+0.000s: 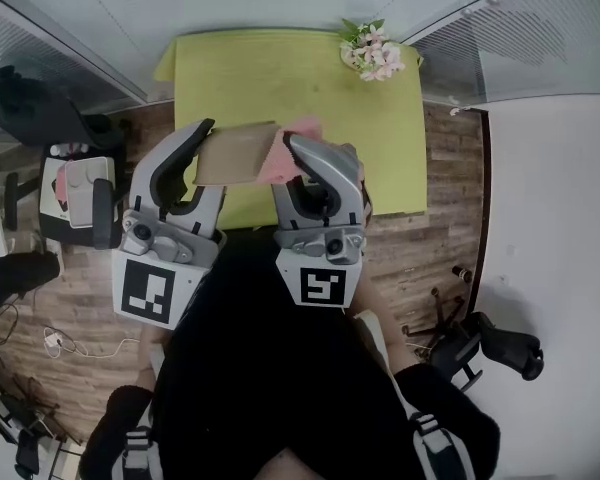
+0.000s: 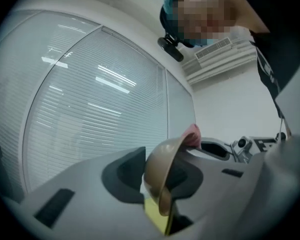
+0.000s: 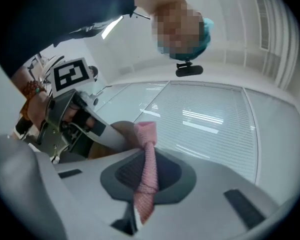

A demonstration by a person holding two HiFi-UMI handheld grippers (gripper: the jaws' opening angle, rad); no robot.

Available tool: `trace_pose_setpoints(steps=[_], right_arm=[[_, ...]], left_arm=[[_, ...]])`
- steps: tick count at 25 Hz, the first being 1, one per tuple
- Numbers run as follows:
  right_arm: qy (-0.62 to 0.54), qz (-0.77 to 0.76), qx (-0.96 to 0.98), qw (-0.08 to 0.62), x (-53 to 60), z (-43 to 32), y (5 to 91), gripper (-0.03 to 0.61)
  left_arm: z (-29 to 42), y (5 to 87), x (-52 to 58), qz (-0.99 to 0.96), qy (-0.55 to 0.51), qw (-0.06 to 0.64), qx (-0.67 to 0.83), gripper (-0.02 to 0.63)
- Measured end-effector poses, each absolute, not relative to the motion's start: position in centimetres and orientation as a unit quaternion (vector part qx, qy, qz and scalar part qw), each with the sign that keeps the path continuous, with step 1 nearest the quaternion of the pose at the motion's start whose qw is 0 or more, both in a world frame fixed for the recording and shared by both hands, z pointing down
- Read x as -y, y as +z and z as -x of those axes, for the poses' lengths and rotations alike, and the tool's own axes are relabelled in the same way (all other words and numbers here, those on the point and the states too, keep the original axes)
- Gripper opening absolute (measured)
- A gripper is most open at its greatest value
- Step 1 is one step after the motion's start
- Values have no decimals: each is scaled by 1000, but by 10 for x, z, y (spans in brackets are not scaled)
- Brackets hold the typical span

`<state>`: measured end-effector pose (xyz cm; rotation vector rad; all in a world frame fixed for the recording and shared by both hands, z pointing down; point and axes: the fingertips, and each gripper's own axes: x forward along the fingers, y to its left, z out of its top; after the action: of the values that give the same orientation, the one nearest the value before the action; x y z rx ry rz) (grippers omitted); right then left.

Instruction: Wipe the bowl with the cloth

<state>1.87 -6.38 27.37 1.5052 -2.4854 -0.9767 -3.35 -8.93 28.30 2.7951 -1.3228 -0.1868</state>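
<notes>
Closest in, both tools are up off the table, held side by side in front of the person. The left gripper (image 1: 202, 140) has its jaws partway closed and clamped across the wall of the bowl (image 2: 161, 170), 1 pad inside and 1 outside. The bowl stands on edge, rim running up and away from the jaws. Beside it, the right gripper (image 1: 298, 150) is pinched nearly flat on the cloth (image 3: 146, 176), a pink strip bunched between the pads with its free end poking out past the tips. Here's the relation that matters: the bowl's hollow looks to be turned toward the right gripper, and the cloth's free end sits at the bowl's upper rim, touching it or just beside it, I can't tell which. So I reckon the right hand is the one to travel, sideways into the hollow, while the left steadies. Beyond them lies the green table (image 1: 280, 73), well below, with a small bunch of flowers (image 1: 372, 50) at its far right corner.
</notes>
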Motion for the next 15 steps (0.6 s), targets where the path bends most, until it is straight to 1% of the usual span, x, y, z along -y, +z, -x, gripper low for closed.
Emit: trace_pose_setpoints(steps=[3, 6, 11, 15], right_arm=[[-268, -499, 824, -3, 64, -21, 270, 25], [-233, -503, 831, -36, 65, -22, 267, 25], [-201, -502, 839, -68, 65, -20, 264, 28], [-173, -499, 845, -83, 67, -18, 268, 29]], left_arm=[[39, 273, 90, -901, -108, 36, 419, 72], [45, 271, 91, -898, -151, 71, 408, 75], [55, 287, 96, -868, -259, 217, 363, 78], [60, 303, 99, -830, -327, 300, 339, 80]])
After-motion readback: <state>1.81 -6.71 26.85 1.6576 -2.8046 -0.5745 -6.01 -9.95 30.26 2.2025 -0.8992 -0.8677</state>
